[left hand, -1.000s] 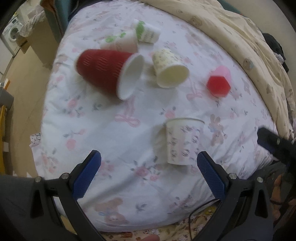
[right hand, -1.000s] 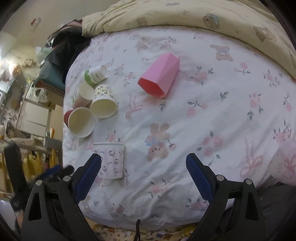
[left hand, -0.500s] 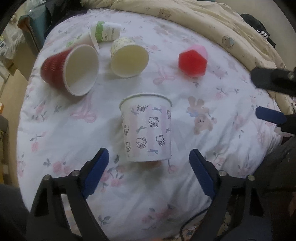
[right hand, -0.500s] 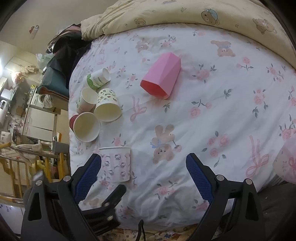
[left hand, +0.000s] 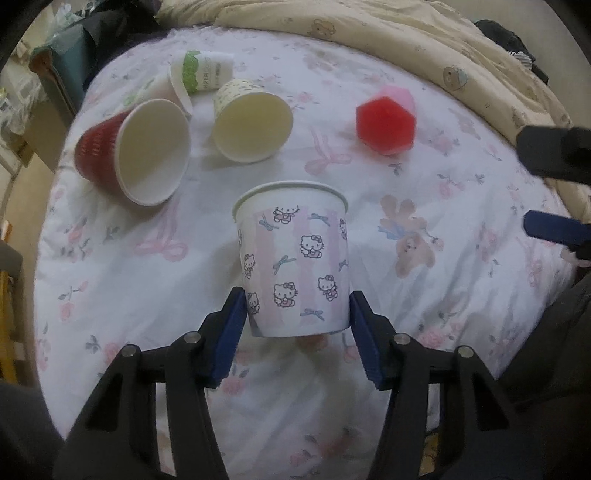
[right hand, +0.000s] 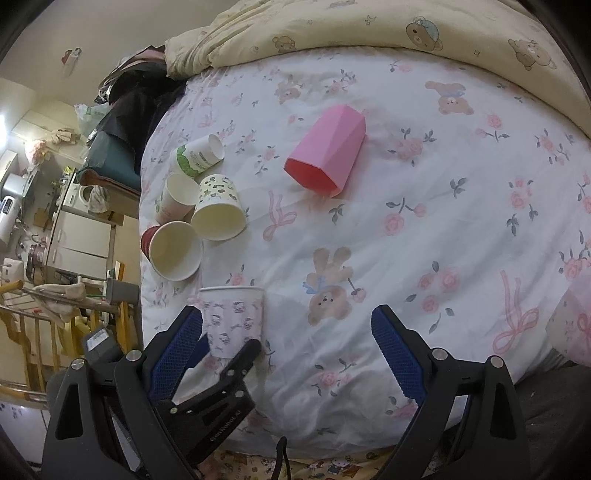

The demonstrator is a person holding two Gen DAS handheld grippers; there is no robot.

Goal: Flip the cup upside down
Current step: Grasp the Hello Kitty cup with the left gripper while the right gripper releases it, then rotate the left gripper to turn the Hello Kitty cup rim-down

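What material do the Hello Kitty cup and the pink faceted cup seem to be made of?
Hello Kitty cup: probably paper, matte, with a printed pattern and a thin rolled rim. Pink faceted cup: probably plastic, smooth, with flat angular facets and a slightly translucent red look inside; this is less certain.

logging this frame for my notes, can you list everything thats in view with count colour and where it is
Hello Kitty cup: 1, white with pink stripes, upright on the bed, between the left gripper's pads
red cup: 1, red outside, white inside, on its side, far left
cream cup: 1, cream with small green print, on its side beside the red cup
green-banded cup: 1, white and green, on its side behind them
plain white cup: 1, on its side in that cluster
pink faceted cup: 1, on its side, apart
bed sheet: 1, white floral
quilt: 1, beige, bear print, behind
left gripper: black, blue pads, closing on the Hello Kitty cup
right gripper: open, empty
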